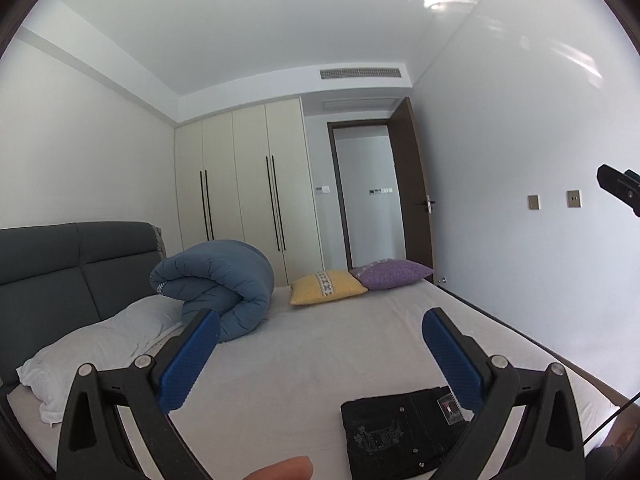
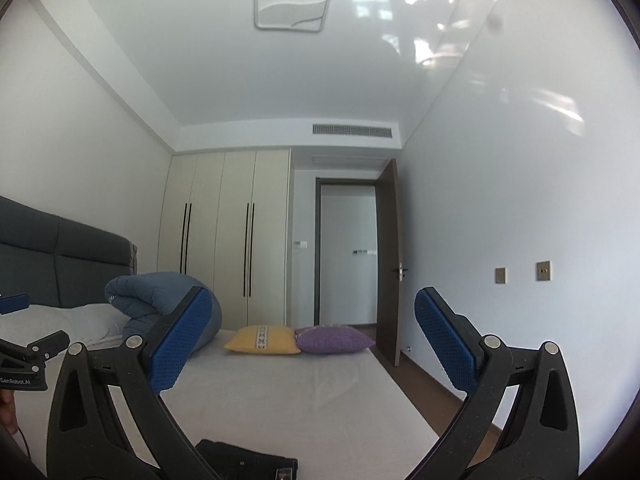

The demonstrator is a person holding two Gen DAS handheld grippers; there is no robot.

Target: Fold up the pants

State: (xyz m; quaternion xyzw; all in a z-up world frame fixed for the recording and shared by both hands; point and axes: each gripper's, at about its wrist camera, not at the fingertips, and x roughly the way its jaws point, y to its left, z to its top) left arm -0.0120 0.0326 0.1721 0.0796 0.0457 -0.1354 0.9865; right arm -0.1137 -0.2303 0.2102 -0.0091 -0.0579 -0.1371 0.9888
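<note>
Black pants [image 1: 400,432] lie folded in a compact block on the white bed sheet [image 1: 304,364], waistband label and buttons up, low in the left wrist view. In the right wrist view only their top edge [image 2: 248,462] shows at the bottom. My left gripper [image 1: 320,344] is open and empty, raised above the bed, the pants below its right finger. My right gripper [image 2: 314,332] is open and empty, held above the pants. The right gripper's tip also shows in the left wrist view [image 1: 620,188].
A rolled blue duvet [image 1: 216,288] and a white pillow [image 1: 100,344] lie by the grey headboard [image 1: 60,268]. A yellow cushion [image 1: 326,286] and a purple cushion [image 1: 390,274] sit at the far edge. Wardrobe [image 1: 240,184] and open door [image 1: 412,192] stand behind.
</note>
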